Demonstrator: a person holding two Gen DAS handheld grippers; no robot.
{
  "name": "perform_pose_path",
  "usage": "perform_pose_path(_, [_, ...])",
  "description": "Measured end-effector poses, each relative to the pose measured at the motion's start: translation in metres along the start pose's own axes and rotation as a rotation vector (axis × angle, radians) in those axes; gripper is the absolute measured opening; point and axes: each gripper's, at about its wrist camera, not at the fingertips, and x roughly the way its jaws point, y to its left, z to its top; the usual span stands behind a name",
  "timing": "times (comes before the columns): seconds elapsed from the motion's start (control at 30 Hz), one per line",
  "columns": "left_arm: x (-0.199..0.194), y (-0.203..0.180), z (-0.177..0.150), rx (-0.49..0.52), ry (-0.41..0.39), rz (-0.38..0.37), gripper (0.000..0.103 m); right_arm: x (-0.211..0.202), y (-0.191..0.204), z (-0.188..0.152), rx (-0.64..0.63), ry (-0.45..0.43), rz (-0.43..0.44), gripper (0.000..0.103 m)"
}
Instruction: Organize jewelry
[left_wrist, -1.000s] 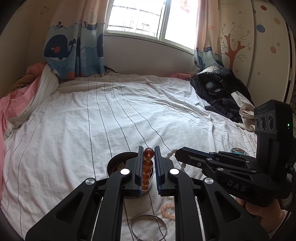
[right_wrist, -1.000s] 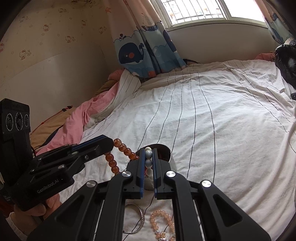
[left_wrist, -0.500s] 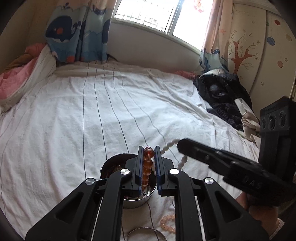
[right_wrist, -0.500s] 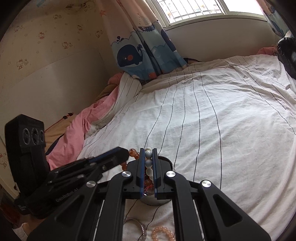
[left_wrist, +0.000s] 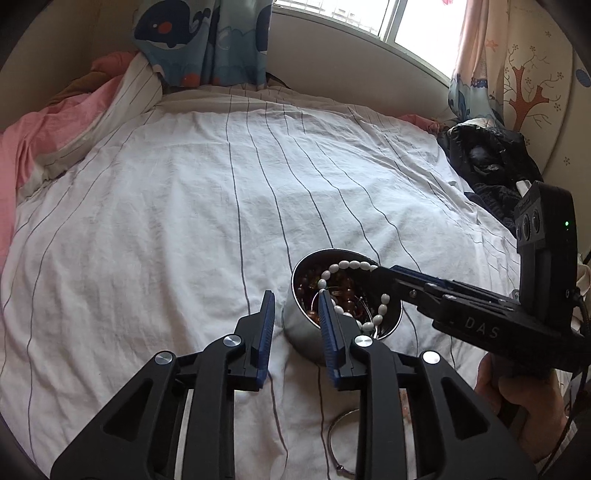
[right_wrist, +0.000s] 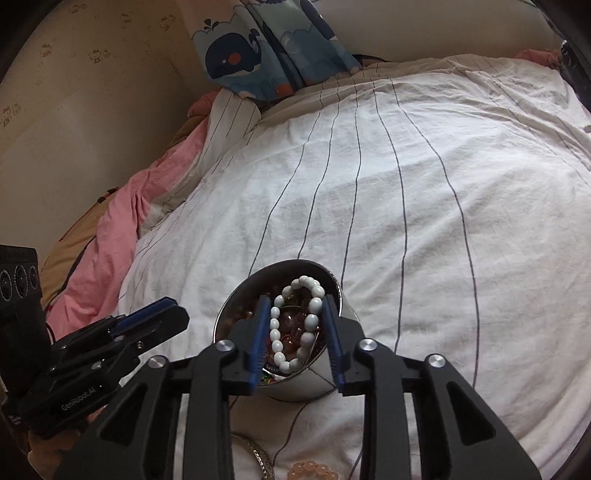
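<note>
A steel bowl (left_wrist: 300, 334) (right_wrist: 291, 264) stands on the striped bed sheet with jewelry inside. My left gripper (left_wrist: 295, 306) hovers at the bowl's left rim, its jaws opening and nothing held between them. Amber beads (left_wrist: 347, 291) (right_wrist: 291, 332) lie in the bowl. My right gripper (right_wrist: 295, 306) (left_wrist: 373, 269) is over the bowl with its jaws opening. A white bead bracelet (right_wrist: 275, 325) (left_wrist: 351, 264) hangs loose as a loop between its fingers and rests in the bowl.
A silver bangle (left_wrist: 338, 439) (right_wrist: 260, 456) and a pink bead bracelet (right_wrist: 314, 470) lie on the sheet just in front of the bowl. Black clothing (left_wrist: 491, 166) is heaped at the bed's right edge, a pink blanket (left_wrist: 37, 140) at the left. A hand (left_wrist: 517, 398) holds the right gripper.
Both grippers came down onto the bowl and their jaws parted. The amber bracelet left the left gripper's fingers. The white bracelet slackened between the right gripper's fingers into the bowl.
</note>
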Motion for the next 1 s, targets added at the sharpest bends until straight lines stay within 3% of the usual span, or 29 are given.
perform_pose_path(0.17, [-0.012,-0.011,-0.023,0.041,0.021,0.014,0.035,-0.021,-0.005,-0.01,0.006,-0.031,-0.033,0.039])
perform_pose_path(0.27, [-0.014,-0.021,-0.039,0.086,0.049,0.019,0.037,-0.032,-0.01,-0.026,0.023,-0.009,-0.056,0.041])
perform_pose_path(0.63, [-0.033,-0.038,-0.071,0.107,0.073,0.037,0.041,-0.07,-0.013,-0.087,0.053,0.054,-0.114,0.055])
perform_pose_path(1.0, [-0.021,-0.042,-0.093,0.114,0.13,0.06,0.047,-0.077,-0.019,-0.109,0.033,0.074,-0.243,0.057])
